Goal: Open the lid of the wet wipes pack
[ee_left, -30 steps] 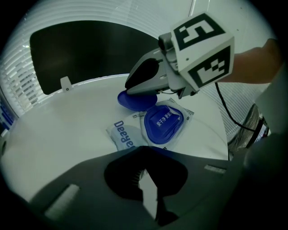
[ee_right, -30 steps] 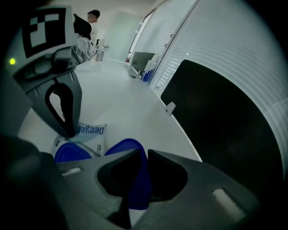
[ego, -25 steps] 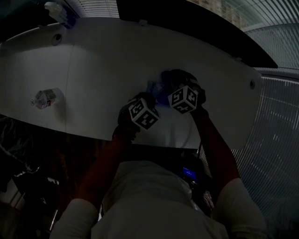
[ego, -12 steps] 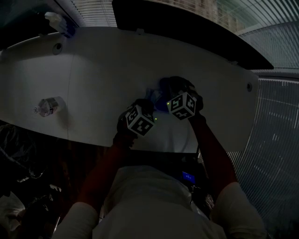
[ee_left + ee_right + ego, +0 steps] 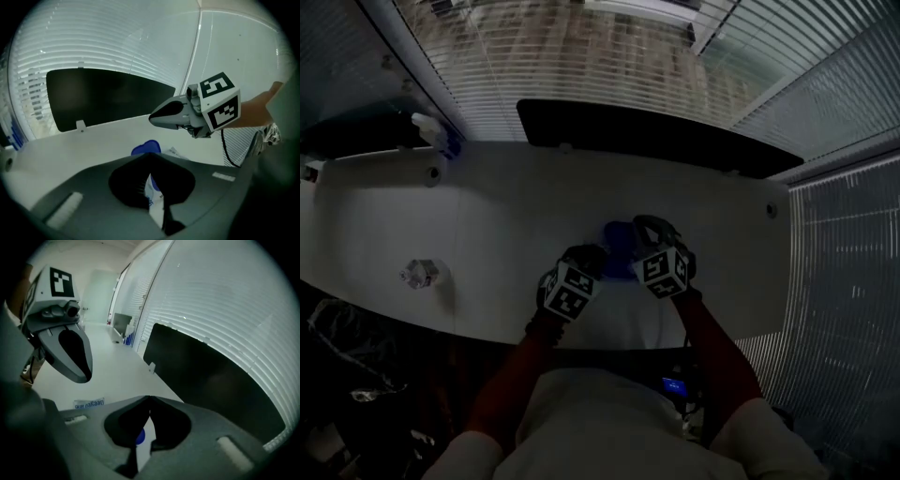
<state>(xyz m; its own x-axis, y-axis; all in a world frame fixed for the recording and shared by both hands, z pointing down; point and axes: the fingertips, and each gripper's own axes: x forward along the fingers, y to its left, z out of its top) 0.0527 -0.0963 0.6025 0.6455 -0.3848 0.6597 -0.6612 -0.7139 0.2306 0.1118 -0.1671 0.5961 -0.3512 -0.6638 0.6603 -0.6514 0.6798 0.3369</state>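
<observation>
One white wet wipes pack [image 5: 619,238] with blue print lies on the white table [image 5: 506,206], near its front edge; its rounded blue lid [image 5: 146,147] shows just past the left gripper [image 5: 150,155]; that gripper's jaws are pressed together over the pack, pinching nothing; the right gripper [image 5: 149,399] hangs just beside it, jaws likewise closed; a dark screen [image 5: 647,136] stands behind.

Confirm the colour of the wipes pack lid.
Blue lid, white wet wipes pack. Clearest in the left gripper view, just past the jaw tips.
</observation>
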